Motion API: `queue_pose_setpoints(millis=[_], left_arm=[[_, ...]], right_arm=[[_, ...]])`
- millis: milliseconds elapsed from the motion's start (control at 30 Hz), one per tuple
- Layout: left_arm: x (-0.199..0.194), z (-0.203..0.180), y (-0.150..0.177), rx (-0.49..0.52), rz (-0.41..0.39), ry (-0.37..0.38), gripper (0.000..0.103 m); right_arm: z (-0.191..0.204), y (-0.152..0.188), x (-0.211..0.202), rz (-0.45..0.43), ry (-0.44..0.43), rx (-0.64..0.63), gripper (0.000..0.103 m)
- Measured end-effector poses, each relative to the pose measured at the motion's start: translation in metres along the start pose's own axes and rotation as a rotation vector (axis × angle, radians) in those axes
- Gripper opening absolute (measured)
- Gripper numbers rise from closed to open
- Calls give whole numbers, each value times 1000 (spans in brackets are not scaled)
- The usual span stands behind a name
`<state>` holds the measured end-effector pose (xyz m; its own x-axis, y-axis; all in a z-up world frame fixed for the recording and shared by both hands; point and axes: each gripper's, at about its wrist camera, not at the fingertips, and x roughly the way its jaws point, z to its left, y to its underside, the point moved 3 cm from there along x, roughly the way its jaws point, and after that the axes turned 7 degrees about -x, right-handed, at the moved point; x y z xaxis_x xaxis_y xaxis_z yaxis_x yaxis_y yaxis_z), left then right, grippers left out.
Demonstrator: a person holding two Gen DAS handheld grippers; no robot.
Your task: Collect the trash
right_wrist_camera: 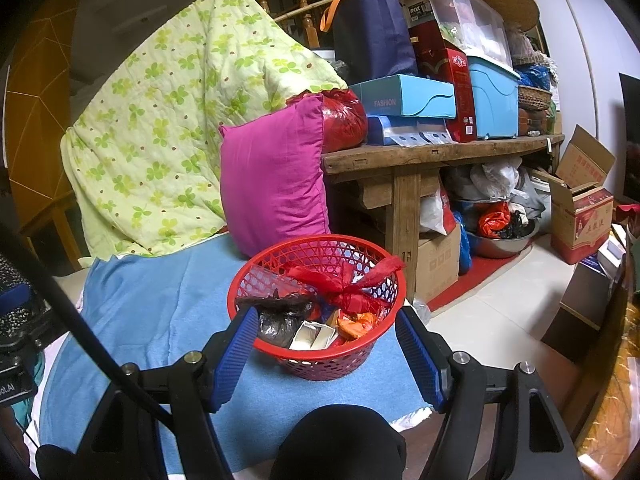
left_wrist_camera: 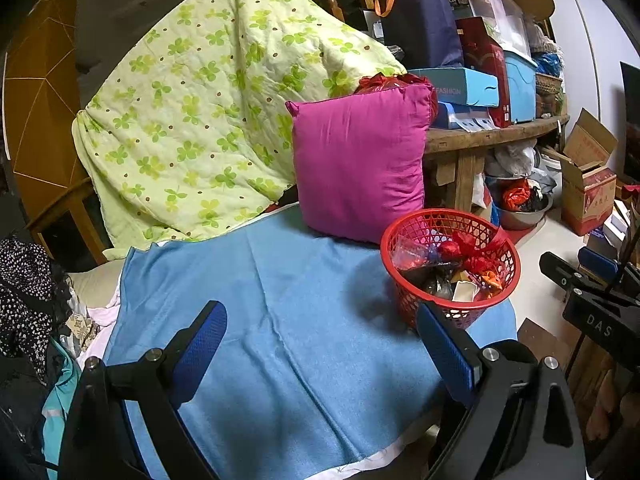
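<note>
A red mesh basket (right_wrist_camera: 362, 354) stands on a blue cloth (right_wrist_camera: 152, 300). It holds trash: a tied red plastic bag (right_wrist_camera: 352, 284), a black bag (right_wrist_camera: 280, 316), a white carton (right_wrist_camera: 314, 336) and an orange wrapper (right_wrist_camera: 358, 326). My right gripper (right_wrist_camera: 326, 324) is open and empty, with its blue pads on either side of the basket's near rim. The basket also shows in the left wrist view (left_wrist_camera: 448, 312), at the right of the cloth (left_wrist_camera: 272, 320). My left gripper (left_wrist_camera: 320, 320) is open and empty above the cloth, left of the basket.
A magenta pillow (left_wrist_camera: 360, 160) and a green flowered quilt (left_wrist_camera: 208, 112) lean behind the cloth. A wooden bench (right_wrist_camera: 440, 152) with boxes and bins stands to the right, with bags, a steel bowl (right_wrist_camera: 500, 242) and cartons beneath. Clothes (left_wrist_camera: 28, 288) lie at the left.
</note>
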<state>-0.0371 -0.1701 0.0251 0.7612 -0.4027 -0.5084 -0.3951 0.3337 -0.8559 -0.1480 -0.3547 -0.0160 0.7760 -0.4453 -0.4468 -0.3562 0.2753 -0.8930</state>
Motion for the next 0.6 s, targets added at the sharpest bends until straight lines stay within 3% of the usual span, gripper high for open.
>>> queue_pose_setpoints(millis=[600], left_arm=[[1,2,2,1,9,7,96]], right_arm=[[-1,2,3,8,2,-3,74]])
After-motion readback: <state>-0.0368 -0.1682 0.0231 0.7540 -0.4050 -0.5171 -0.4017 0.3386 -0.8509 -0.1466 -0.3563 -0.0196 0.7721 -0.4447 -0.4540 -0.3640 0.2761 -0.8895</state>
